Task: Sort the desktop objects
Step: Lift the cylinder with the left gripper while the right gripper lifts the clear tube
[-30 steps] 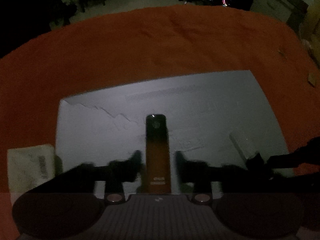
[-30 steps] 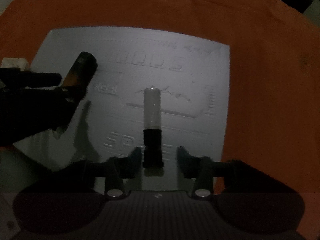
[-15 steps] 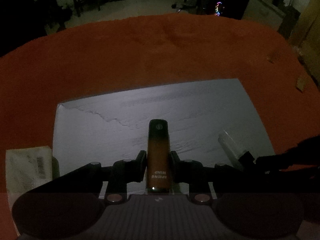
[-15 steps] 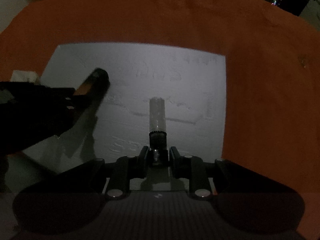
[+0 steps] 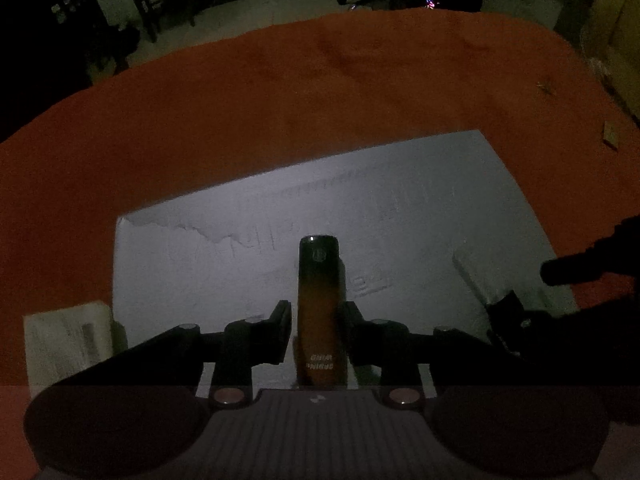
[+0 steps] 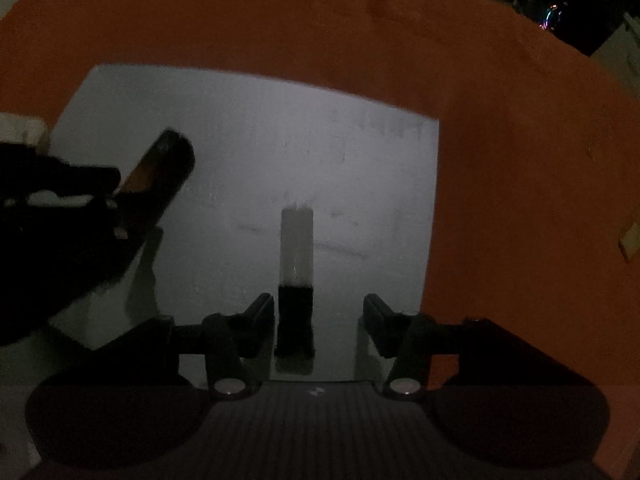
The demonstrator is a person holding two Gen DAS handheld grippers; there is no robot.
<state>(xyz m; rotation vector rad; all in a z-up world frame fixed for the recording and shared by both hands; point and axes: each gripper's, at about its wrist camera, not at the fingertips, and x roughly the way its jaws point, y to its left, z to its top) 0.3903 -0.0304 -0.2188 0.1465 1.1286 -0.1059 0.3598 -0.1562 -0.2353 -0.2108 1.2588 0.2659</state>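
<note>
- Nearest in the left wrist view, the left gripper [image 5: 314, 330] is being kept clamped on an orange-and-black tube [image 5: 319, 312], its dark cap pointing away and its printed end sitting between the jaws.
- In the right wrist view, the right gripper [image 6: 319, 320] is being opened; its jaws are standing apart, and a clear tube with a black end [image 6: 296, 268] is lying between them, seemingly free of the right pad.
- That clear tube is being left on the grey mat [image 6: 248, 152], near its front edge.
- A clean release is judged to need the jaws spread fully before any lift, so the tube is not dragged or rolled.
- The left tube is best being lowered flat beside it, well apart, before the grip is eased.
- Further off, a pale box [image 5: 66, 342] is being left by the mat's left edge.
- Beyond, the orange cloth [image 5: 280, 100] is being left bare apart from small scraps.
</note>
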